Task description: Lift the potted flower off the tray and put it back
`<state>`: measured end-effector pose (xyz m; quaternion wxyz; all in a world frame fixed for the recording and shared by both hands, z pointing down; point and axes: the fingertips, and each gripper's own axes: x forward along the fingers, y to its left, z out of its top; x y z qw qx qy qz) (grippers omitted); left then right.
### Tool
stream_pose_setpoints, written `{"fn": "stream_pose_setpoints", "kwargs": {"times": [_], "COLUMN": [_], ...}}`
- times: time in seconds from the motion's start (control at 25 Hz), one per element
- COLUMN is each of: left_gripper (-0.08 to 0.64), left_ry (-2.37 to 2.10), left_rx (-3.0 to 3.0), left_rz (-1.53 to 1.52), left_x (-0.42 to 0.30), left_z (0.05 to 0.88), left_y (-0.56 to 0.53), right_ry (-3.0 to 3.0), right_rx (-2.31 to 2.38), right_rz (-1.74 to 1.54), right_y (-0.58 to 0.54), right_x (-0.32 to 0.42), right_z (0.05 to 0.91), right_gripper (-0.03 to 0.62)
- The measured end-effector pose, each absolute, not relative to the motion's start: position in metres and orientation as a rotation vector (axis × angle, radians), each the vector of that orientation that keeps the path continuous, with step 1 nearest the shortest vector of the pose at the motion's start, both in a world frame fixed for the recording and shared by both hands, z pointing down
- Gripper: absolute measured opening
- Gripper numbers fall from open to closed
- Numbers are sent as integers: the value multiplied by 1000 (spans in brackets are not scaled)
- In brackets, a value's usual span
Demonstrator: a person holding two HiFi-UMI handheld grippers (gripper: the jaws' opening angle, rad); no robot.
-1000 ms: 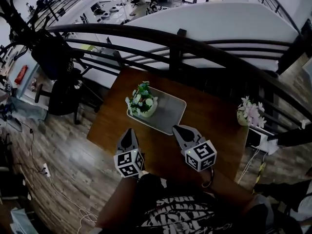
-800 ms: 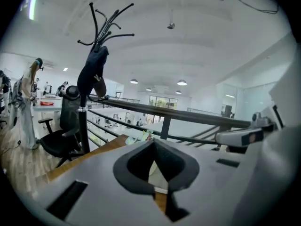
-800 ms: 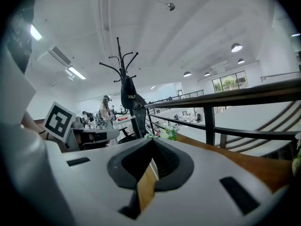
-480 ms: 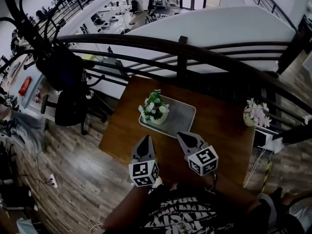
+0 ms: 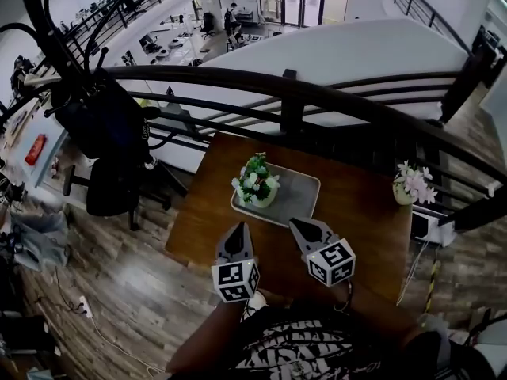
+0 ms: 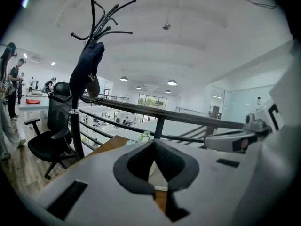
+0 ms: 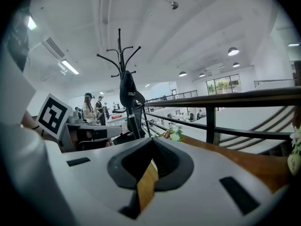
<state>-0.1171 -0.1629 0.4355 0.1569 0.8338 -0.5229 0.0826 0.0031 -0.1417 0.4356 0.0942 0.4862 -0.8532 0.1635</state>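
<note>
Wooden surface [image 5: 360, 212] beside a balcony railing [image 5: 291, 121] carries a grey tray [image 5: 299, 199]. The potted flower [image 5: 255, 185] stands upright on the tray's 9 o'clock end. At the tray's 6 o'clock, the left hand-held gripper [image 5: 238, 229] and right hand-held gripper [image 5: 299, 226] hover, jaws pressed together and empty, aimed at the tray. That would suit either an approach or a completed return.

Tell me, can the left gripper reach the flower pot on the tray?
Probably yes: nothing stands between the left gripper and the potted flower on the tray, only bare table. Its jaws are shut, though, so they must open first.
</note>
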Motion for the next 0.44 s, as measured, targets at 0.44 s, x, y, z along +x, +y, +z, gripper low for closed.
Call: {"fn": "stream_pose_setpoints", "kwargs": {"times": [0.44], "left_gripper": [8], "left_ry": [-1446], "left_rx": [2393], "left_rz": [208], "left_x": [-129], "left_z": [436], "left_y": [-160], "right_ry": [-2520], "right_rx": [1439], "right_rz": [469], "right_y": [-135], "right_x": [-16], "right_z": [434], "right_gripper": [-2]}}
